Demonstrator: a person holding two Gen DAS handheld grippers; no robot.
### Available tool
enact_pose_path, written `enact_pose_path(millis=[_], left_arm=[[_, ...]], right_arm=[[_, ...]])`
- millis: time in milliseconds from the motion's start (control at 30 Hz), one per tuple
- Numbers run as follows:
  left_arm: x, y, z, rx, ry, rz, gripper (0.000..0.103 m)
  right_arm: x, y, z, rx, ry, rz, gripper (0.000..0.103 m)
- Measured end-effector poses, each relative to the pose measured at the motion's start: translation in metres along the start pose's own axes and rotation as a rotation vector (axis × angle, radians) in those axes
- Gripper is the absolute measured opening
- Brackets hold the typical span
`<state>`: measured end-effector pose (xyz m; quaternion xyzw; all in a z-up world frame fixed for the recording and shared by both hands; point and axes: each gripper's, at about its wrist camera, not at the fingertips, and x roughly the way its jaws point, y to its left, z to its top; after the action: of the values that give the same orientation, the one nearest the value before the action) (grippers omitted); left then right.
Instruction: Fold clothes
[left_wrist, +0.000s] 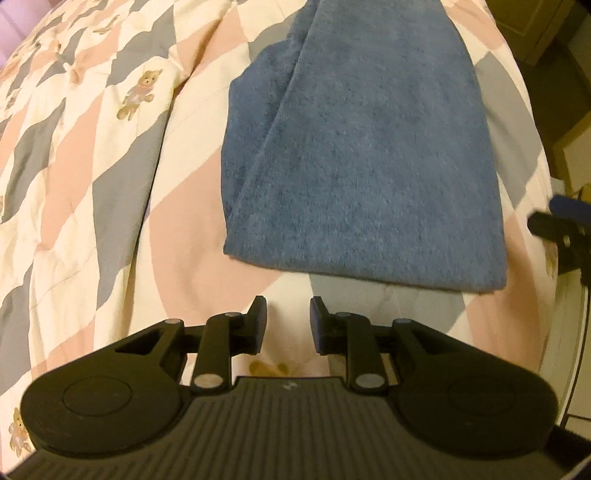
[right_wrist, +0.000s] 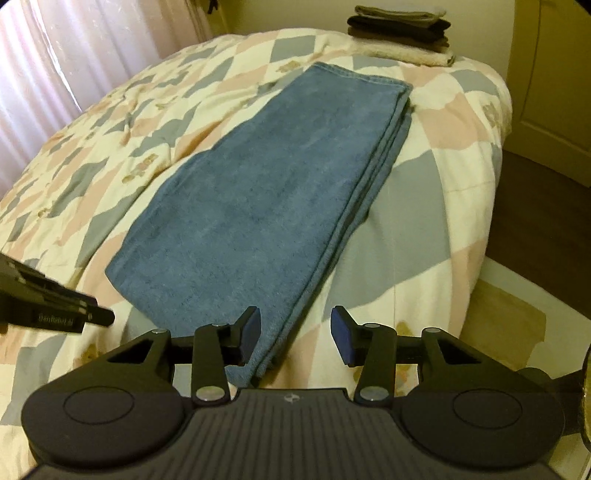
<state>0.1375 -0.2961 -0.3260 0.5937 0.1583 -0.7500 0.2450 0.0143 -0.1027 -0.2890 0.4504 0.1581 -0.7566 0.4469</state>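
Folded blue towel (right_wrist: 258, 206) ahead of both parted jaws, seemingly untouched.

Both sets of tongs are matte black plastic: a ribbed flat deck in the middle, a rounded housing with a shallow disc on each side, and jointed link arms pinned with silver rivets. The left tongs (left_wrist: 287, 320) end in plain black pads. The right tongs (right_wrist: 295, 334) carry dark blue pads (right_wrist: 340, 338) (a small pale logo marks each deck). White lettering, too blurred to read, runs along the left one's side.
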Motion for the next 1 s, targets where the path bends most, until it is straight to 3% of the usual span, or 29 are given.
enact_pose_path(millis=[300,400,433,500,600,667,800,900,933,1000], left_arm=[[-0.007,-0.005,-0.002,0.042,-0.045,-0.009,0.027],[-0.020,-0.017,-0.025,0.296,-0.201,0.049,0.040],[-0.023,-0.023,-0.038,0.434,-0.267,0.101,0.043],[-0.017,-0.035,-0.067,0.745,-0.365,0.230,0.049],[0.009,-0.040,-0.102,1.141,-0.439,0.411,0.051],[0.029,-0.039,-0.116,1.332,-0.469,0.485,0.051],[0.068,-0.031,-0.130,1.569,-0.523,0.593,0.055],[0.091,-0.024,-0.127,1.660,-0.588,0.667,0.055],[0.098,-0.022,-0.125,1.676,-0.609,0.684,0.055],[0.107,-0.019,-0.119,1.698,-0.636,0.699,0.043]], right_arm=[[-0.005,0.007,-0.008,-0.051,-0.009,-0.009,0.049],[-0.010,0.024,-0.021,-0.229,-0.059,-0.031,0.060],[-0.011,0.032,-0.027,-0.305,-0.077,-0.041,0.066],[-0.012,0.048,-0.040,-0.457,-0.107,-0.064,0.068],[0.005,0.076,-0.069,-0.724,-0.128,-0.153,0.070],[0.019,0.093,-0.088,-0.891,-0.139,-0.225,0.070],[0.050,0.114,-0.116,-1.134,-0.184,-0.346,0.070],[0.069,0.115,-0.123,-1.215,-0.242,-0.417,0.068],[0.074,0.114,-0.122,-1.221,-0.255,-0.435,0.063],[0.085,0.111,-0.117,-1.230,-0.269,-0.448,0.060]])
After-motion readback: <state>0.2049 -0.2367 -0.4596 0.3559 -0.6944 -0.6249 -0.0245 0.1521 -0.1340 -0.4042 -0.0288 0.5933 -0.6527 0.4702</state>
